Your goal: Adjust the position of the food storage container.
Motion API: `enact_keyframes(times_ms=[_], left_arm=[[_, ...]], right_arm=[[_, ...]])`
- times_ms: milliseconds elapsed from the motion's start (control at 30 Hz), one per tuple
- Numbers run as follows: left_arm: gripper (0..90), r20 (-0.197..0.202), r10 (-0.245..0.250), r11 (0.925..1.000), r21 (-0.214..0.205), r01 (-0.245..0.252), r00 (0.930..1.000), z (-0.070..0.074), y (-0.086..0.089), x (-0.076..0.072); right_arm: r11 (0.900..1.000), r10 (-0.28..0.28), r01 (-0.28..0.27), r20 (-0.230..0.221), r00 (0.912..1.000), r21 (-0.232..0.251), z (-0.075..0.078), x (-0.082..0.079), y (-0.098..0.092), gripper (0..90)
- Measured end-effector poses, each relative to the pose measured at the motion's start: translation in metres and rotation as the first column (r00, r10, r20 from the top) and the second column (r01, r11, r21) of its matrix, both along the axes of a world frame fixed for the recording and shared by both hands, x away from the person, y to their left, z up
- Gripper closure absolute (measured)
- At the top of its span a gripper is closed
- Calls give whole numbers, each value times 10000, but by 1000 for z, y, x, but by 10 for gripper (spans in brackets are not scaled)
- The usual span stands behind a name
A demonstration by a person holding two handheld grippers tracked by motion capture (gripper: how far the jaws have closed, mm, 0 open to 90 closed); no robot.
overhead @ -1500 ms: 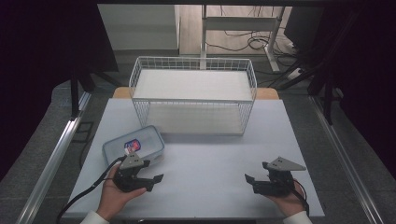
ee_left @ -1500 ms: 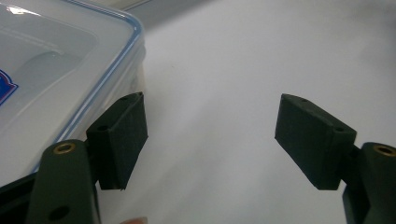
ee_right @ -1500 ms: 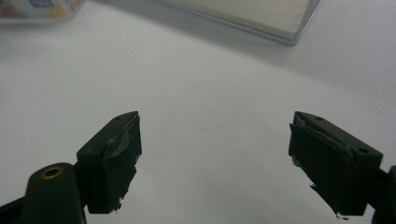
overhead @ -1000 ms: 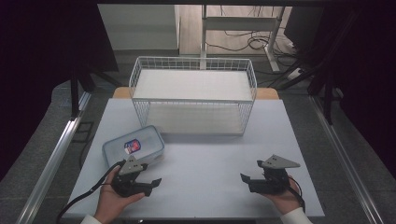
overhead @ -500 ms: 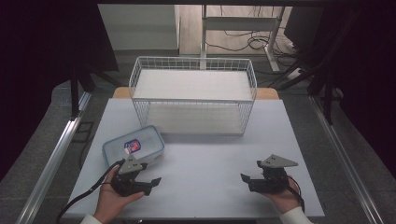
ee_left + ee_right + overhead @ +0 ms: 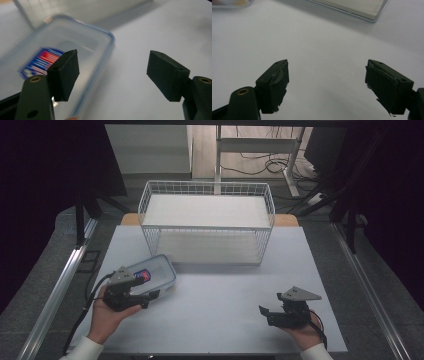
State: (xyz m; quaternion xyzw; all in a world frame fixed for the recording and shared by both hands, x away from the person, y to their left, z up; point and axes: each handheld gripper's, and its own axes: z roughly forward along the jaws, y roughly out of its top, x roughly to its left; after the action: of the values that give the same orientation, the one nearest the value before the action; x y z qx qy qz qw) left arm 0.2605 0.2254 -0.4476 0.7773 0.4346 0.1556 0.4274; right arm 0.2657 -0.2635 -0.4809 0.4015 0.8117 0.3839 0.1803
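Note:
A clear lidded container (image 6: 152, 271) with a blue rim and a red and blue label lies on the white table (image 6: 220, 290) at the front left. My left gripper (image 6: 149, 297) hovers at the container's near edge, open and holding nothing. In the left gripper view its left pad (image 6: 65, 72) hangs over the container (image 6: 75, 40), blurred by motion, and its right pad stands over bare table. My right gripper (image 6: 265, 314) is open near the front right edge, pointing left. In the right gripper view my right gripper (image 6: 327, 85) has only bare table between its jaws.
A white wire basket (image 6: 207, 202) stands across the back middle of the table, and its base edge (image 6: 352, 7) shows at the top of the right gripper view. A cable (image 6: 87, 305) trails from the left gripper off the table's left edge.
My left hand has risen and moved away from the person, onto the near edge of the container. The right hand and the container have stayed put.

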Motion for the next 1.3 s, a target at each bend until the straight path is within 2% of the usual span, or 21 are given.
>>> enact_keyframes(times_ms=[67, 100, 200, 267, 300, 367, 467, 500, 533, 567, 600, 633, 667, 767, 833, 867, 933, 1000, 1133, 1300], left_arm=[[267, 91, 76, 9999, 112, -77, 9999, 9, 6, 7], [293, 91, 76, 9999, 112, -77, 9999, 9, 6, 7], [327, 136, 342, 9972, 665, -350, 9993, 16, 18, 25], [369, 3, 443, 9967, 682, -442, 9990, 16, 25, 35], [393, 3, 443, 9967, 682, -442, 9990, 16, 25, 35], [446, -238, 848, 9939, 733, -829, 9961, 15, 37, 51], [557, -470, 1137, 9888, 1025, -1084, 9924, 12, 48, 69], [600, -470, 1137, 9888, 1025, -1084, 9924, 12, 48, 69], [652, -761, 1247, 9875, 1068, -1162, 9893, 8, 55, 82], [688, -761, 1247, 9875, 1068, -1162, 9893, 8, 55, 82], [688, -918, 1244, 9874, 1101, -1141, 9880, 6, 57, 88], [725, -1036, 1189, 9872, 1185, -1065, 9875, 4, 59, 94], [791, -1262, 1040, 9840, 1572, -837, 9865, -2, 61, 105], [865, -1668, 910, 9759, 2112, -545, 9818, -10, 62, 120], [891, -1755, 930, 9744, 2182, -534, 9801, -12, 63, 124], [893, -1978, 1029, 9739, 2196, -583, 9748, -16, 65, 132], [893, -2151, 1150, 9709, 2308, -639, 9698, -22, 67, 138], [894, -2212, 1219, 9701, 2326, -690, 9676, -28, 68, 142], [896, -2464, 979, 9672, 2519, -339, 9642, -38, 64, 147], [897, -2708, 648, 9685, 2490, 48, 9605, -44, 59, 151]], right_arm=[[10000, 45, -45, -2, 10000, -26, 0, 0, 1, 195], [10000, 70, -70, -12, 10000, -47, -1, 0, 2, 195], [9999, 114, -114, -29, 9999, -74, -1, 0, 3, 195], [9999, 120, -120, -31, 9999, -26, -1, 1, 3, 195], [9999, 112, -112, -34, 9999, -36, -1, 1, 3, 195], [9999, 77, -79, -110, 9999, -103, -3, 2, 4, 195], [9997, 122, -126, -207, 9997, -212, -5, 2, 6, 195], [9997, 122, -126, -207, 9997, -212, -5, 2, 6, 195], [9997, 134, -138, -208, 9997, -202, -5, 2, 6, 195], [9997, 134, -138, -208, 9997, -202, -5, 2, 6, 195], [9997, 132, -136, -193, 9997, -184, -5, 2, 7, 196], [9998, 131, -135, -194, 9997, -171, -5, 2, 7, 196], [9997, 130, -134, -207, 9997, -191, -6, 3, 7, 195], [9998, 89, -93, -241, 9997, -189, -7, 3, 7, 195], [9998, 90, -95, -244, 9997, -191, -7, 3, 7, 195], [9998, 78, -83, -243, 9997, -202, -7, 3, 7, 195], [9997, 47, -52, -240, 9997, -229, -8, 3, 7, 195], [9997, -12, 6, -243, 9997, -248, -8, 3, 6, 195], [9995, -130, 124, -227, 9997, -303, -8, 3, 5, 195], [9991, -241, 234, -199, 9995, -348, -9, 4, 3, 195]])
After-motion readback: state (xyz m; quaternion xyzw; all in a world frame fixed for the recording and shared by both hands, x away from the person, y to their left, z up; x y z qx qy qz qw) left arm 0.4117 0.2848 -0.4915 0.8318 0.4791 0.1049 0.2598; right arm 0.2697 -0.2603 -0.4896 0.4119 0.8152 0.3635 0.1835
